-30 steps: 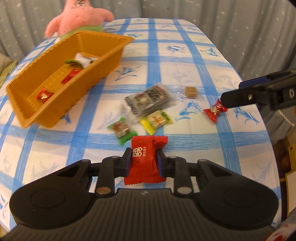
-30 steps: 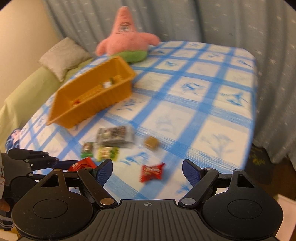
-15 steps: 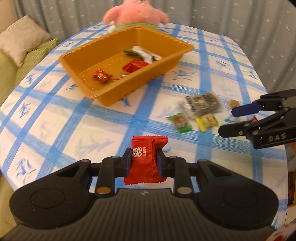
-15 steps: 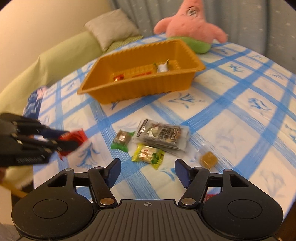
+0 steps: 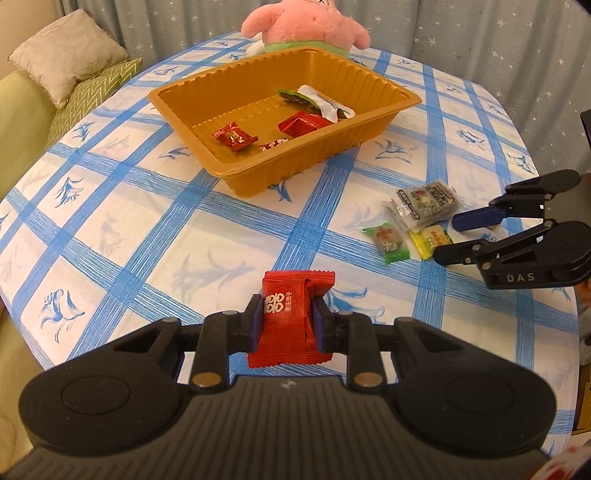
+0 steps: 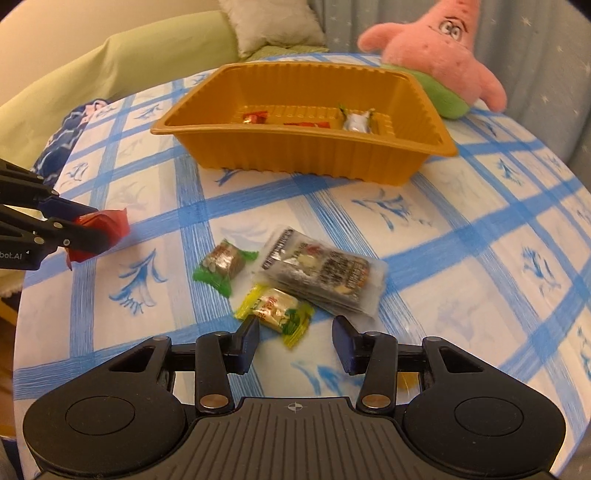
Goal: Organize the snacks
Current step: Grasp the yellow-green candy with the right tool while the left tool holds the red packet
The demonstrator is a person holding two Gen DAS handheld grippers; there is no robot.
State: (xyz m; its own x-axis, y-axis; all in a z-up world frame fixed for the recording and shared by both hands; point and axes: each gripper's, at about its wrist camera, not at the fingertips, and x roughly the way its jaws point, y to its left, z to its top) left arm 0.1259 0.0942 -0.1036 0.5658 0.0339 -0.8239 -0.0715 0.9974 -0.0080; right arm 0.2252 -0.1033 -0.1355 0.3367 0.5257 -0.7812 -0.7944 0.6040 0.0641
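Left wrist view, left gripper (image 5: 287, 320): pads pinch a red snack packet (image 5: 291, 317), carried above the tablecloth (image 5: 155, 236).
Left wrist view, orange tray (image 5: 364, 131): stands toward the far edge of the tablecloth, in front of a pink plush toy (image 5: 306, 26); several wrapped sweets already lie inside.
Left wrist view, right gripper (image 5: 448, 240): comes in from the right edge, beside the loose snacks.
Right wrist view, right gripper (image 6: 295, 338): jaws closing; nothing is pressed between them yet.
Right wrist view, yellow candy (image 6: 275, 312): on the cloth just ahead of the fingertips, touching a clear dark packet (image 6: 323, 273); a green candy (image 6: 223, 264) lies near.
Step in hand: judged as carrying the red packet to the tray while the right gripper picks its next snack.
Next move: left must reach over the tray rim and let go; right must line up on one candy alone.
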